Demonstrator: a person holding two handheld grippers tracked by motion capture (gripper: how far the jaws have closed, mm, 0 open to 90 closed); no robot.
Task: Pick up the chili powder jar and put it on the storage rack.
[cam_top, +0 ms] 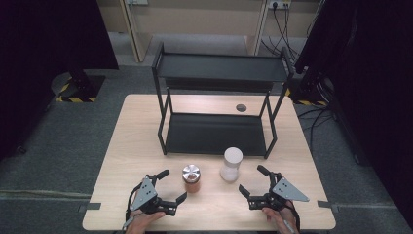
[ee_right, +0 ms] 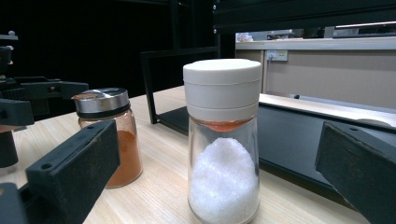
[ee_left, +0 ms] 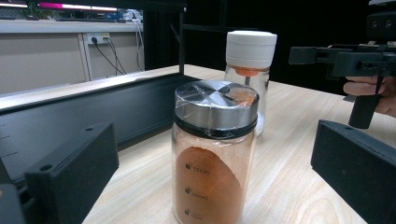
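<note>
Orange powder fills the steel-lidded jar (cam_top: 191,178), facing the wide-open left tongs (cam_top: 167,186); the white-capped jar (cam_top: 231,164) stands before the equally wide, empty right tongs (cam_top: 252,182) on the desk (cam_top: 122,161).

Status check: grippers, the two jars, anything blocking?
Left gripper, right gripper open, empty. Orange spice jar, white-lidded jar upright, untouched. Black shelf behind; nothing blocking.
</note>
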